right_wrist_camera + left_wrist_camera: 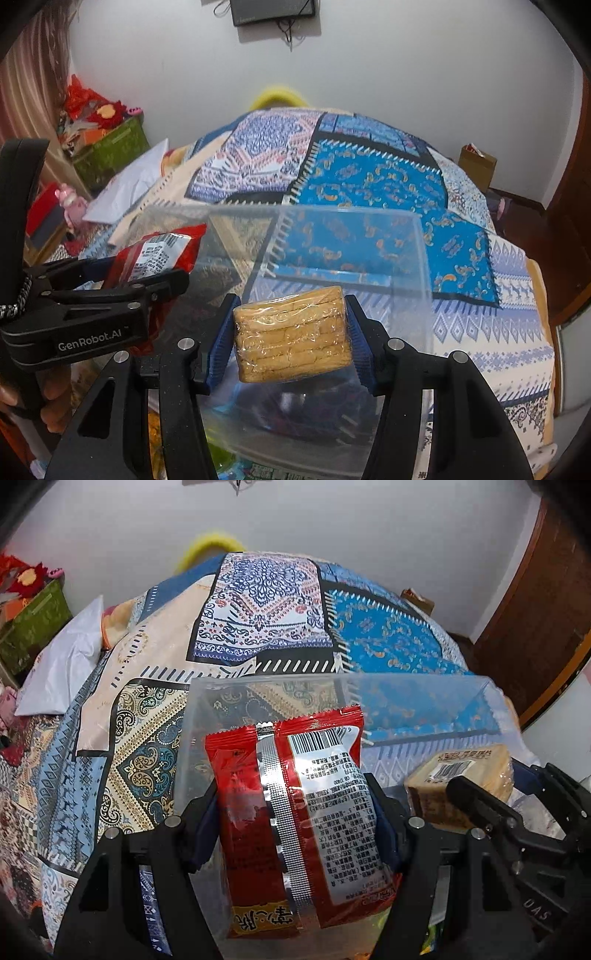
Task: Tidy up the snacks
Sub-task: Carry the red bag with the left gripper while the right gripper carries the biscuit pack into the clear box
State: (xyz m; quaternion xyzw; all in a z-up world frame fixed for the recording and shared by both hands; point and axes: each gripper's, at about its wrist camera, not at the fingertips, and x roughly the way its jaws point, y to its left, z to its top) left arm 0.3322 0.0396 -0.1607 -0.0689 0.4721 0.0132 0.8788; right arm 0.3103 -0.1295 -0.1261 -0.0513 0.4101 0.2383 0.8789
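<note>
Left hand-held gripper [295, 812] is clamped on the red snack packet [291, 812], blue pads pressing both long sides, barcode and printed back panel facing the camera. The packet stands upright between the fingers, its top seam rising above the fingertips, its lower end down between the black arms. It hangs over the left half of the clear plastic bin [424, 690], whose far wall shows behind it.

Over to the right hand-held gripper [291, 332]: it's squeezed on the wrapped biscuit pack [291, 334], a tan block in clear film, held crosswise with a pad against each short end. That pack sits over the right half of the same clear bin, with the bin's far rim beyond it and the near rim below.

In the right wrist view, the left gripper and its red packet are just beside the biscuit pack, to its left, the two snacks apart and not touching. Same story in the left wrist view, with the biscuit pack off to the right.

The bin rests at the near edge of the bed, on the patterned quilt [369, 184] in blue, cream and black patches. A white pillow [66, 657] lies at the bed's left edge.
</note>
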